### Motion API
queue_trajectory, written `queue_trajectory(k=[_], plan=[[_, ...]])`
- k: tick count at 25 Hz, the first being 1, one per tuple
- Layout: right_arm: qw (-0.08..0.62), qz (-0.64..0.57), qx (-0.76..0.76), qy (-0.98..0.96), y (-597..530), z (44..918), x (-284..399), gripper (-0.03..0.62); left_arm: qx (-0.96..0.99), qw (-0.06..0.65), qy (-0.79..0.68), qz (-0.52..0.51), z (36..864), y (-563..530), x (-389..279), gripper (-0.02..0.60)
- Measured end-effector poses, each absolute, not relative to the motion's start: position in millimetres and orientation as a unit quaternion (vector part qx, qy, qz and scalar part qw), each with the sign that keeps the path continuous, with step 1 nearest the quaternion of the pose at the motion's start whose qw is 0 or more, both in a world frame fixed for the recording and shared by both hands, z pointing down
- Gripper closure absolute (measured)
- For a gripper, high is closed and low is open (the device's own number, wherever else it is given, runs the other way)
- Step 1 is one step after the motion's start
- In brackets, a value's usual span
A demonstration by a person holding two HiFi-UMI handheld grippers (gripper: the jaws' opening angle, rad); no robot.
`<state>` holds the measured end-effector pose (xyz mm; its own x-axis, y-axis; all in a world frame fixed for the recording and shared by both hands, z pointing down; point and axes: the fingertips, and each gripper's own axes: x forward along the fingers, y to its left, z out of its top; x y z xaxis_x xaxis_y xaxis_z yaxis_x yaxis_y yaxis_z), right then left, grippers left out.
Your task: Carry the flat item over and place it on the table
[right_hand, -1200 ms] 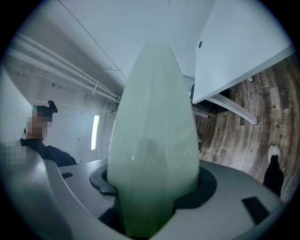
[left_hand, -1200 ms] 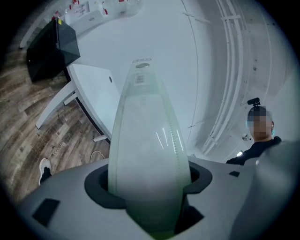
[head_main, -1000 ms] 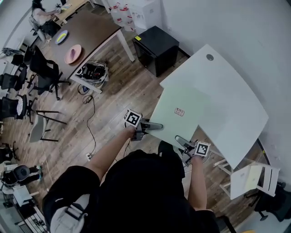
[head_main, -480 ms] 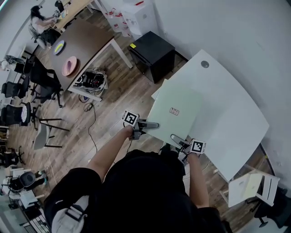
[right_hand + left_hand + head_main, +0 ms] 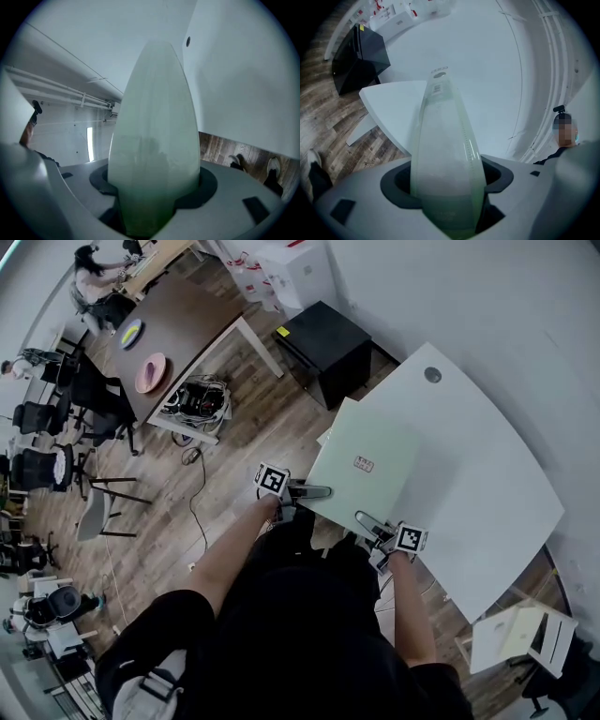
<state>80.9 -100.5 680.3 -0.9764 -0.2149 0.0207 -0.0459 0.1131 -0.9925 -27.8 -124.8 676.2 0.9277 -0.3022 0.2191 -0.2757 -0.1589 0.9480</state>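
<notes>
A pale green flat board [image 5: 366, 465] with a small label hangs over the near left corner of the white table [image 5: 487, 474]. My left gripper [image 5: 319, 491] holds its near left edge and my right gripper [image 5: 367, 521] its near right edge. The board [image 5: 445, 140] fills the jaws of the left gripper [image 5: 447, 187] in the left gripper view; those jaws are opening with the board still between them. In the right gripper view the board [image 5: 157, 131] stands edge-on in the right gripper [image 5: 154, 187], which is shut on it.
A black cabinet [image 5: 328, 338] stands by the table's far left corner. A dark table [image 5: 178, 320] with plates, office chairs [image 5: 37, 418] and a tangle of cables [image 5: 197, 395] lie to the left. A white folding chair [image 5: 520, 634] is at the right. A person [image 5: 565, 136] stands by the wall.
The board and both grippers have crept a little farther over the table's corner. Both grippers still hold its near edge.
</notes>
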Motion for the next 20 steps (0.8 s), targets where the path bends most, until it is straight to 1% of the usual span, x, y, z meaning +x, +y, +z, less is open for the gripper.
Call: queue_trajectory(k=[2,5,8,10,11,13,16,20], plan=[[0.067,-0.662,-0.093,0.741,-104,682,79,0.283,0.769,0.610,-0.193,-0.003,682,-131,-32,0.252],[0.075,-0.653,-0.095,0.748,-105,679,76,0.283,0.754,0.630,-0.182,-0.022,684,-132,-31,0.252],[0.079,-0.653,-0.108,0.746,-108,680,75,0.283,0.764,0.618,-0.184,0.006,692,-139,-35,0.252],[0.081,-0.662,-0.124,0.735,-112,688,75,0.283,0.753,0.638,-0.158,-0.014,690,-146,-28,0.250],[0.084,-0.664,-0.131,0.731,-115,691,74,0.283,0.756,0.637,-0.150,-0.012,693,-151,-29,0.250],[0.091,-0.664,-0.143,0.728,-125,695,69,0.283,0.764,0.629,-0.142,0.004,700,-166,-34,0.249],[0.099,-0.677,-0.165,0.711,-135,707,62,0.283,0.751,0.649,-0.125,0.008,708,-180,-38,0.247],[0.106,-0.672,-0.185,0.709,-158,718,60,0.283,0.756,0.644,-0.113,0.029,724,-209,-42,0.245]])
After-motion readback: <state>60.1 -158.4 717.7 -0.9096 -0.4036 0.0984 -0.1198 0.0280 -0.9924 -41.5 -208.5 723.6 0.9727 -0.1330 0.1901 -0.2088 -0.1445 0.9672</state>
